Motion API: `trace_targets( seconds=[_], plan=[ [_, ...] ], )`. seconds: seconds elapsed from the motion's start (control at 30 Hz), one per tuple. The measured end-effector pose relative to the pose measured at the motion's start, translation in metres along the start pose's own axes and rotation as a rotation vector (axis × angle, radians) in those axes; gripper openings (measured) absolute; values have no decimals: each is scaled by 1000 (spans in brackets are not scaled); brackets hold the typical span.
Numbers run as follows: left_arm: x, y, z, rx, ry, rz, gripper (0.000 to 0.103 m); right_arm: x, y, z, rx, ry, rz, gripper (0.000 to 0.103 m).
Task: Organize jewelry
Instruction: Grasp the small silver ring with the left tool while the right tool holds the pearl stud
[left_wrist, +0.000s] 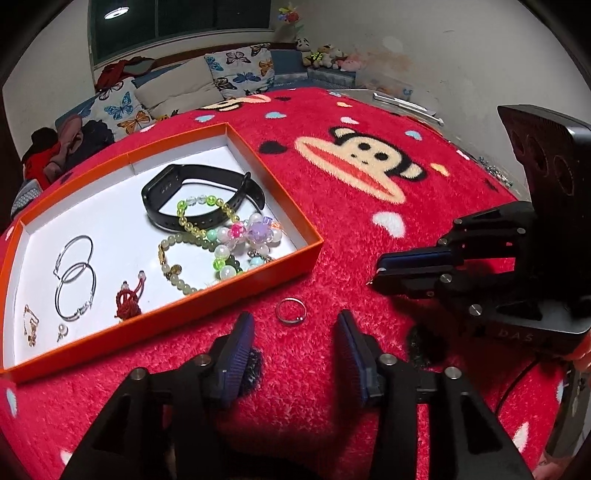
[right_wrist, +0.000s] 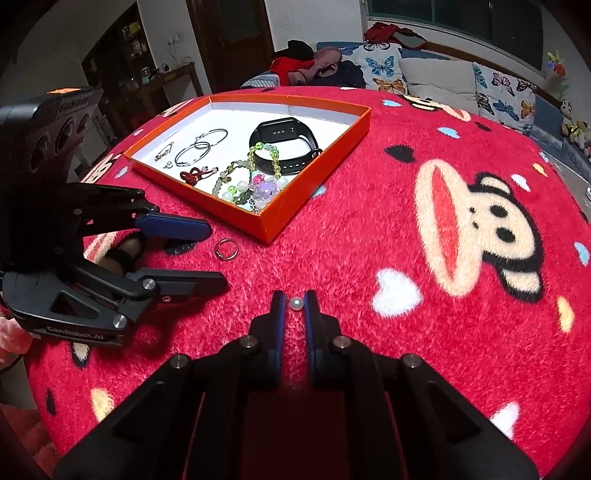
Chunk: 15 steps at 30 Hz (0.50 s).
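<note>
A thin silver ring (left_wrist: 291, 311) lies on the red plush cover, just past the tips of my left gripper (left_wrist: 293, 326), whose jaws stand apart on either side of it without touching. The right wrist view shows the ring (right_wrist: 226, 249) between that gripper's (right_wrist: 216, 254) fingertips. My right gripper (right_wrist: 294, 301) is shut on a small white pearl (right_wrist: 296, 303) at its tips, low on the cover. It shows from the side in the left wrist view (left_wrist: 376, 275). The orange box (left_wrist: 236, 284) holds a black wristband (left_wrist: 162, 192), bead bracelets (left_wrist: 229, 240) and silver hoops (left_wrist: 75, 280).
The box (right_wrist: 317, 184) also holds a red knot charm (left_wrist: 127, 302), a gold chain (left_wrist: 29, 325) and a pearl earring (left_wrist: 62, 330). The monkey-print cover (right_wrist: 461, 229) spreads to the right. Behind it stand a sofa with butterfly cushions (left_wrist: 236, 70) and plush toys (left_wrist: 325, 53).
</note>
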<state>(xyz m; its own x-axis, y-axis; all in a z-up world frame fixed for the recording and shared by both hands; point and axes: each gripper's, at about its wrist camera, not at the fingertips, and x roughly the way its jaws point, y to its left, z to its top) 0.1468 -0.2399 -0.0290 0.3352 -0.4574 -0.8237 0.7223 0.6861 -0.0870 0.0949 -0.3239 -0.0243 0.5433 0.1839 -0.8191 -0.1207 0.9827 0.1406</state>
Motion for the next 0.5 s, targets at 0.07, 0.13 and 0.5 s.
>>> trace_targets(
  seconds=[0.07, 0.13, 0.5],
  plan=[
    [1, -1, 1, 11, -1, 6, 38, 0, -1, 0, 3, -2, 4, 11],
    [4, -3, 3, 34, -5, 22, 32, 0, -1, 0, 4, -4, 6, 10],
    [2, -10, -2, 108, -38, 62, 19, -3, -1, -1, 6, -10, -2, 8]
  ],
)
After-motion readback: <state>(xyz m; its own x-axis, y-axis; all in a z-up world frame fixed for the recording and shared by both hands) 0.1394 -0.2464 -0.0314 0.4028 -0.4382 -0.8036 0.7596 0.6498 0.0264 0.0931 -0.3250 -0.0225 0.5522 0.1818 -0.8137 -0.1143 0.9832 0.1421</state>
